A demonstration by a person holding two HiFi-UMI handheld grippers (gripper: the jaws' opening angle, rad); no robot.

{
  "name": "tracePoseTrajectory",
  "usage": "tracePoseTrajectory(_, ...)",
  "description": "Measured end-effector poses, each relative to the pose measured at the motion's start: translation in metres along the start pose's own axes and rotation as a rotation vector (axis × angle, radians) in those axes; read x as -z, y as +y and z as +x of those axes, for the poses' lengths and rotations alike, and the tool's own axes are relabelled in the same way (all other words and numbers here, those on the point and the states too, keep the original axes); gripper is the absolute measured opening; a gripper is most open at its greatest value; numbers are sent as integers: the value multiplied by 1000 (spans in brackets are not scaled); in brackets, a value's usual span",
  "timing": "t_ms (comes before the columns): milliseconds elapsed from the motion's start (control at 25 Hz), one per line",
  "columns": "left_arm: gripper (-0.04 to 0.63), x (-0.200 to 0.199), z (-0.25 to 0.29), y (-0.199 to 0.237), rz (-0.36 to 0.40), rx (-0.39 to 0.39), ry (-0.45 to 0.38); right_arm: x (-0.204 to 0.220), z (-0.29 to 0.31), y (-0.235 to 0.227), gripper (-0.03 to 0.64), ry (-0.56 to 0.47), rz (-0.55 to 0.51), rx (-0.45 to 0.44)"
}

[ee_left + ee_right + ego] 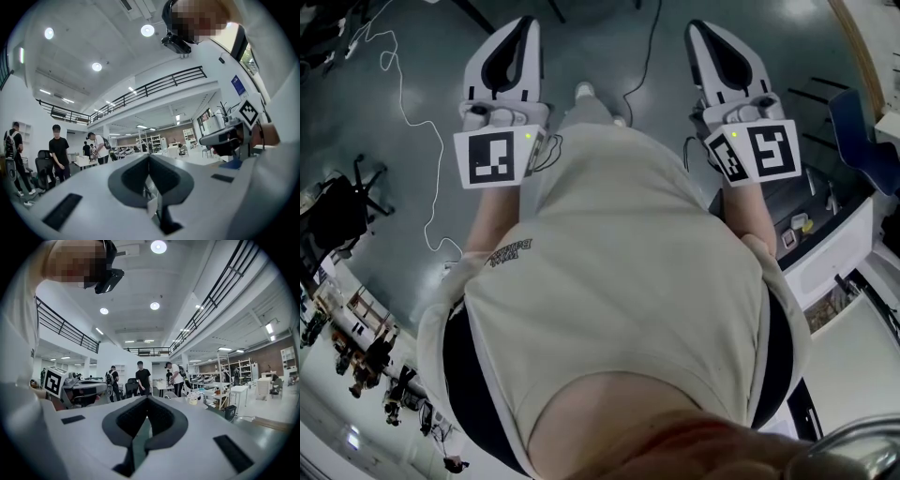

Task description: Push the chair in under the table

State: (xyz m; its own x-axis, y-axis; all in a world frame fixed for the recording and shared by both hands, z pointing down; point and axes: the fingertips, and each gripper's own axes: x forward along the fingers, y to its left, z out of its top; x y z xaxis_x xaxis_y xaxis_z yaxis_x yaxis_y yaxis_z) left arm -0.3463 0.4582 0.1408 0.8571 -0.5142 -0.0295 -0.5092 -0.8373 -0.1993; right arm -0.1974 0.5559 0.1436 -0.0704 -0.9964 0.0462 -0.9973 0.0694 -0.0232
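Left hand-held gripper (523, 23): jaws pressed together, nothing between, held out level in front.
Right hand-held gripper (699, 28): jaws together, empty, level, parallel alongside.

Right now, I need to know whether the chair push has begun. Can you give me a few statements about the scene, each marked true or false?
1. The left tongs are shut with nothing between them. True.
2. The right tongs are clamped on a chair back. False: they are shut on nothing and held out over the floor.
3. A white cable lies loose on the floor. True.
4. The black office chair stands between the two tongs. False: in the head view it is well off to the left of the left tongs, touching neither.
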Motion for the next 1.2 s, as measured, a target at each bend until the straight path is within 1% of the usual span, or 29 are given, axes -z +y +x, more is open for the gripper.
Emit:
tracePoseTrajectory(240,9,12,13,6,-6,-15,2,5,20,-13,9,-3,-18,-14)
tracePoseTrajectory(480,9,35,42,26,-8,-13,12,14,54,-28,9,1,-20,-23)
tracePoseTrajectory(640,9,48,74,41,-25,-1,30,19,84,-42,9,7,-10,-48)
tracePoseTrajectory(760,9,57,100,59,-21,7,44,21,114,-55,9,22,2,-59)
tracePoseTrajectory(1000,9,68,162,96,-68,28,71,27,181,-83,9,62,15,-68)
tracePoseTrajectory(1200,11,78,212,126,-75,54,96,30,235,-106,9,94,37,-68)
